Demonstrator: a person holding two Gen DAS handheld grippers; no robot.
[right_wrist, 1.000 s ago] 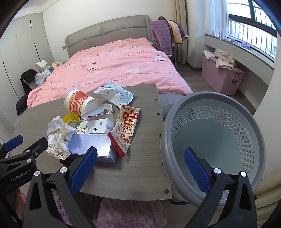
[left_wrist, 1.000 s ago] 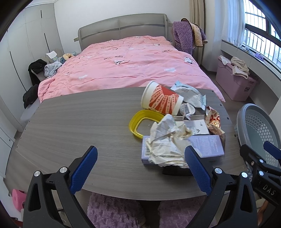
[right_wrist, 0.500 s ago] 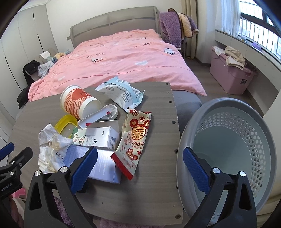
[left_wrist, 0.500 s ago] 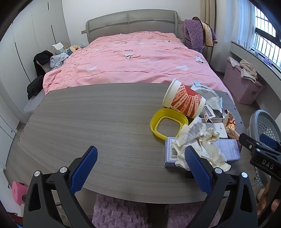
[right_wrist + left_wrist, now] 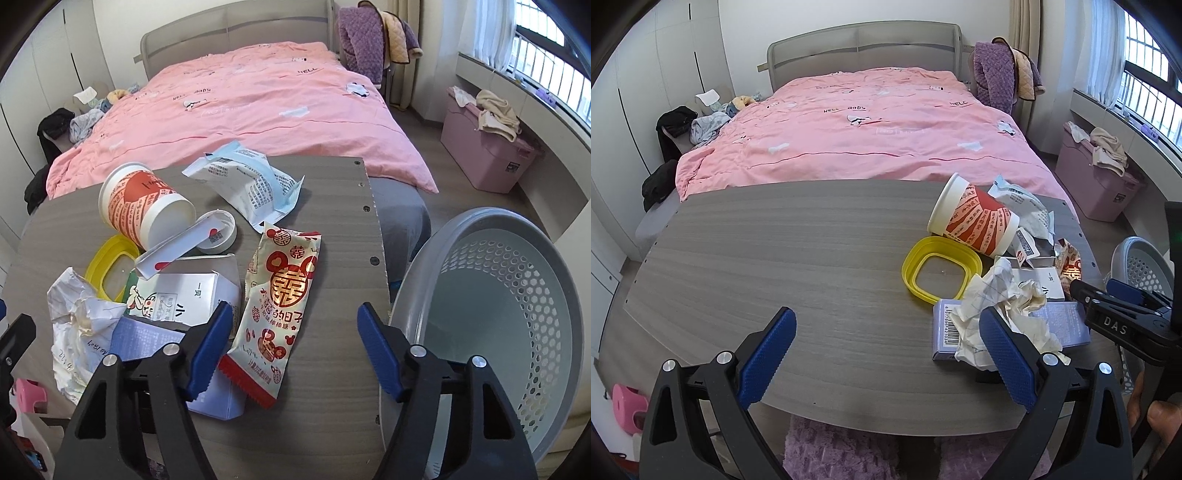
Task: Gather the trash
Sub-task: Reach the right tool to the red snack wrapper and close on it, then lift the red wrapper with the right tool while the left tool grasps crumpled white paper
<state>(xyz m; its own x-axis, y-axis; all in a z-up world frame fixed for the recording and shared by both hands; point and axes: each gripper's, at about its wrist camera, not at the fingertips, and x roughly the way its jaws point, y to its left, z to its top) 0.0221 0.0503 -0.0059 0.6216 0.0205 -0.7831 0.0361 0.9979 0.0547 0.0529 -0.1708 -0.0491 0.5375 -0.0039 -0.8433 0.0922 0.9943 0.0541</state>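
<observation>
Left wrist view: nothing collected yet, judging by the pile all on the bench [image 5: 775,258]. Left hand-held gripper [image 5: 886,354] spread wide, empty, low over the near edge, one blue ribbed pad just beside the crumpled paper [image 5: 1001,306] — soft, creased, lying on a flat lilac box [image 5: 1063,325]. Behind it a yellow plastic ring lid [image 5: 940,271], glossy and rounded, and a paper cup [image 5: 975,225] tipped on its side, smooth, red and white.

Right wrist view: basket [image 5: 491,306] just beside the bench end, grey perforated plastic, round — inside looks bare, so probably the whole job is left. Right hand-held gripper [image 5: 295,350] open at medium width, holding nothing, hanging over the lower end of the snack wrapper [image 5: 280,299], a shiny flat foil with a serrated red edge. Further back a wrinkled white-and-blue pouch [image 5: 247,184], a white carton [image 5: 192,295], a small round white lid [image 5: 218,232].
</observation>
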